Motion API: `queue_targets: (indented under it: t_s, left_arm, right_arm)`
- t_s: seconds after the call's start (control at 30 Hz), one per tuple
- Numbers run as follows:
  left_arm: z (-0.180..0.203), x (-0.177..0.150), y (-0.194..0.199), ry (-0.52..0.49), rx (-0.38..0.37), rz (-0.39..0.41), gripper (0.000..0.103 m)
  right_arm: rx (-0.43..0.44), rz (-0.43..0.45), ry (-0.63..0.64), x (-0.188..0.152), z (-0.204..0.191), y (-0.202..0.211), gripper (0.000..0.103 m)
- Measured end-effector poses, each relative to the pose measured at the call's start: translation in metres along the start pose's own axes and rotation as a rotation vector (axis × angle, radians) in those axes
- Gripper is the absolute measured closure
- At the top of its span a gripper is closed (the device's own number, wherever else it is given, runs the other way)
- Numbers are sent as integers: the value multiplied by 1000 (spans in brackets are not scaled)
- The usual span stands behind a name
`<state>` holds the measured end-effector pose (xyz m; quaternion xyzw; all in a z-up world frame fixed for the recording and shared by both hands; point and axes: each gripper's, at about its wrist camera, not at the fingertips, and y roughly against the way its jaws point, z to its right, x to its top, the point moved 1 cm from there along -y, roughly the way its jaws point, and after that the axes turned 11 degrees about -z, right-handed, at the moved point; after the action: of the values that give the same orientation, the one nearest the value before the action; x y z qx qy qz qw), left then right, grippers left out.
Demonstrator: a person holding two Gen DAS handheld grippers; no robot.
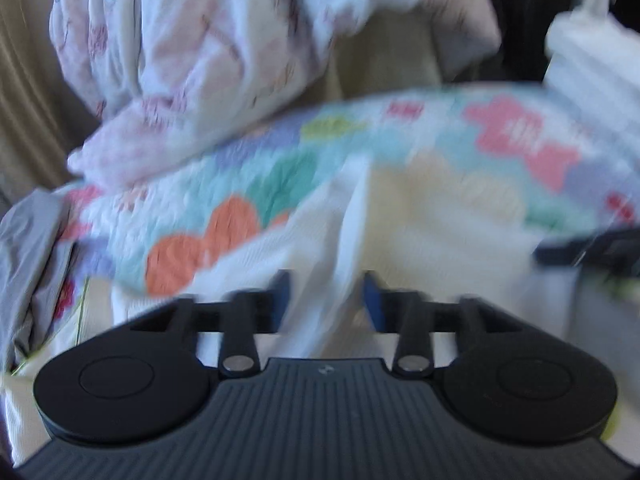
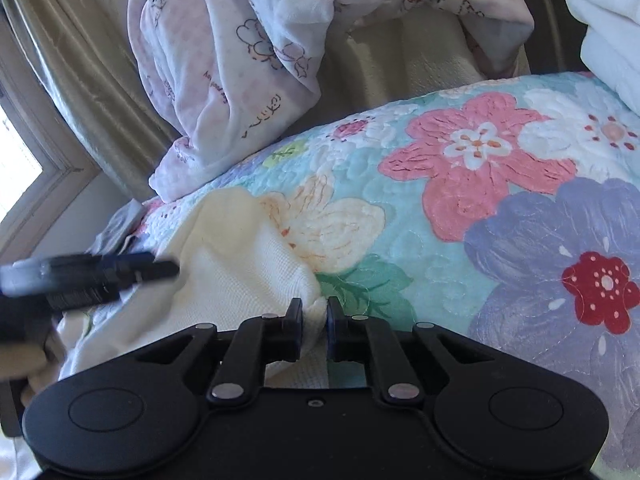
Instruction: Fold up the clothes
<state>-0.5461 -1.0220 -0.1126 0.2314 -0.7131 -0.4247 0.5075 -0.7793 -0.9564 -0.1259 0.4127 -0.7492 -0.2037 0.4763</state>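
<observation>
- Your right hand-held gripper (image 2: 313, 322): jaws drawn narrow, pinching a bunched edge of the cream knit garment (image 2: 224, 280) between the pads.
- Your left hand-held gripper (image 1: 326, 296): jaws set apart, a fold of the same cream knit garment (image 1: 320, 248) running up between the fingers. The view is motion-blurred, so you cannot tell whether the pads actually grip the cloth.
- In the right wrist view, your left hand-held gripper (image 2: 92, 272) shows blurred at the left edge, over the garment's far side.
- The garment lies crumpled on the floral quilt (image 2: 480, 208) that covers the bed, spread between both grippers.
- Farther back, a pale pink printed blanket (image 2: 224, 76) is heaped on the quilt's far edge.
- A white folded textile (image 2: 604, 28) sits at far right.
- Beige curtain (image 2: 72, 80) and a bright window (image 2: 20, 164) at far left.
</observation>
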Motion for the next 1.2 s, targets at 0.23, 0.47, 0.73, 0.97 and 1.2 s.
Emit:
queue_targets:
  t_s: [0.23,0.47,0.73,0.97,1.2]
  left_arm:
    - [-25,1,0,115,132,-7,97]
    - [-56,-37,54,204,145,-13,61]
    - [-65,-120,109,228,252,-141,49]
    - [-77,-184,191,224,397,-168,34]
    - [-125,-238,307,279,540,-102,24]
  right_arm:
    - [-31,12,26,-1,-2,1,91]
    - [-138,92,98,1,-16,25,73]
    - [-27,124,397,-23,-94,47,54]
    - [62,13,413,-56,-139,51,44]
    - [32,-1,576,-73,-173,70,43]
